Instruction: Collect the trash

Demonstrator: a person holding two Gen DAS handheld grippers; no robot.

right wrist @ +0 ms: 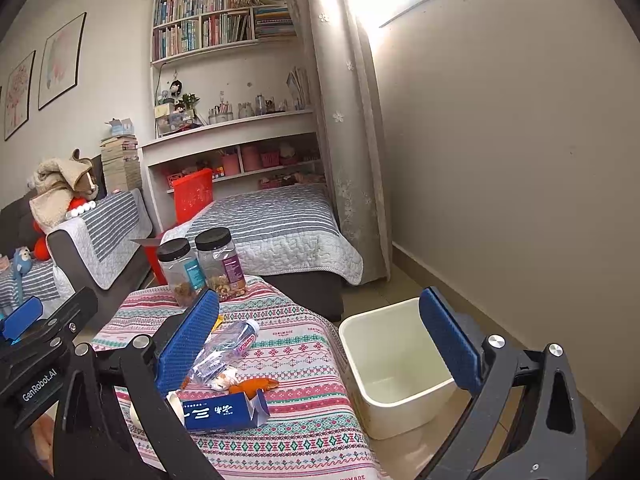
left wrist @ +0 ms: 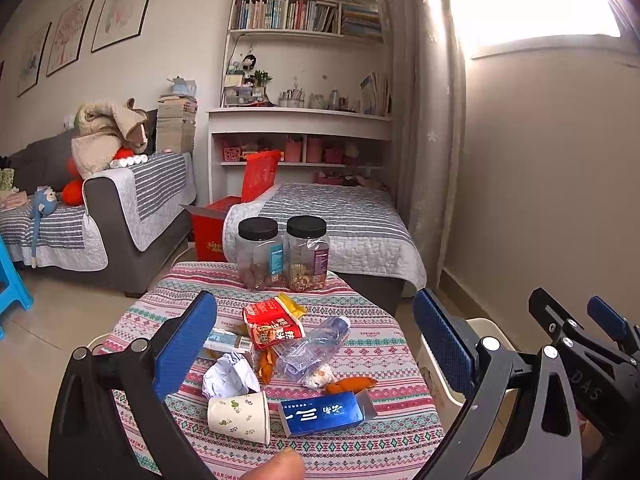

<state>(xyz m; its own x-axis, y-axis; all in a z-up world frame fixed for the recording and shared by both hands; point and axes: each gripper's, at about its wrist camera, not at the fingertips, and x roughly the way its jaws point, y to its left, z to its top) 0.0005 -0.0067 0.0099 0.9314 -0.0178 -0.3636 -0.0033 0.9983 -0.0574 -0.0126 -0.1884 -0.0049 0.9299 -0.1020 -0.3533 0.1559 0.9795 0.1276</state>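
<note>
Trash lies on a table with a patterned cloth [left wrist: 372, 364]: a blue carton [left wrist: 322, 414], a paper cup [left wrist: 239, 417] on its side, crumpled white paper [left wrist: 229, 376], a red snack bag [left wrist: 272, 322], a crushed plastic bottle [left wrist: 312, 344] and orange peel [left wrist: 350, 385]. The carton [right wrist: 224, 412] and bottle [right wrist: 224, 350] also show in the right wrist view. A white bin [right wrist: 394, 364] stands on the floor to the table's right. My left gripper [left wrist: 316, 350] is open and empty above the trash. My right gripper [right wrist: 320, 346] is open and empty, between table and bin.
Two clear jars with black lids [left wrist: 260, 252] [left wrist: 307, 252] stand at the table's far edge. A grey sofa [left wrist: 120, 220] is at left, a striped daybed [left wrist: 340, 216] behind, a red box [left wrist: 216, 224] on the floor, a blue stool [left wrist: 12, 280] at far left.
</note>
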